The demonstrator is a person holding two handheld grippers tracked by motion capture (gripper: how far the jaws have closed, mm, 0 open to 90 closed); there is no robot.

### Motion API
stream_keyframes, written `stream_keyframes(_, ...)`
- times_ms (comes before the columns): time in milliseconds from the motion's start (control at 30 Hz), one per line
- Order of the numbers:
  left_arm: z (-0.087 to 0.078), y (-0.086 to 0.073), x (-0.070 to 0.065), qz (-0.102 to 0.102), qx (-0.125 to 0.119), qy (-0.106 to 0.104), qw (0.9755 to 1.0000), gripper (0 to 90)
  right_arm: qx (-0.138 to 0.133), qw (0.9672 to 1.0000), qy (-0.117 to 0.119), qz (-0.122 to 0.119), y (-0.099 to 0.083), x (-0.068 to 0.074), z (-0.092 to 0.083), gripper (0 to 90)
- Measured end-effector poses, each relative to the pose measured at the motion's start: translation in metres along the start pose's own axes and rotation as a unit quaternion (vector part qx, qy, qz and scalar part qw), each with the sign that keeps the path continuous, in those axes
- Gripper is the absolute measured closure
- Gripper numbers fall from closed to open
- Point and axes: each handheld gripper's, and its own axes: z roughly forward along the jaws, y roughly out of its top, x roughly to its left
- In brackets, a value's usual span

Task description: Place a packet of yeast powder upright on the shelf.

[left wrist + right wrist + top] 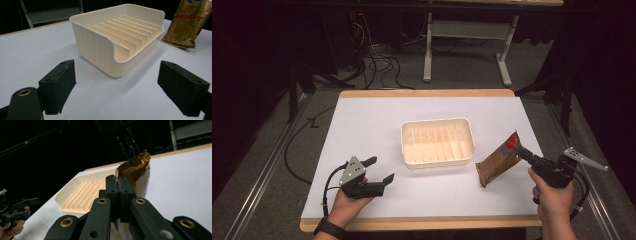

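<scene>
The white worktop (377,125) is carrying a cream slotted tray (437,141) near its middle, and everything else is best placed from that tray. The tray is sitting flat with its row of upright dividers showing and nothing lying in any slot; it looks like rigid, light plastic that would slide if nudged.

Just beside the tray's right end, a gold-brown foil packet (498,161) is standing tilted, its lower end touching the worktop and its upper sealed edge being pinched by the right gripper (523,153), whose 2 jaws are pressing together on that crimped seam. The packet looks light, soft and crinkly, with a slick film that would likely slip in a shallow hold; the flat seal seems the safest place to hold, since squeezing the body could crush whatever is inside.

In front of the tray's left end, the left gripper (379,170) is resting on the worktop, jaws spread wide and holding nothing.
</scene>
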Motion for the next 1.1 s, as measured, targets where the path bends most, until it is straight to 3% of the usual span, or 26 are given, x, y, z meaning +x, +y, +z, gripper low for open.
stream_keyframes(267, 0.0, 0.0, 0.0, 0.0, 0.0, -0.001, 1.0, 15.4, -0.021, 0.9991, 0.008, -0.035, 0.007, 0.01, -0.005, 89.8)
stream_keyframes(467, 0.0, 0.0, 0.0, 0.001, 0.001, -0.001, 1.0, 15.5, -0.029, 0.9987, 0.006, -0.042, 0.009, 0.011, -0.009, 89.9)
stream_keyframes(1100, -0.002, 0.0, 0.0, 0.002, -0.004, -0.002, 1.0, 15.5, -0.014, 0.9985, 0.009, -0.052, 0.004, 0.014, 0.0, 89.8)
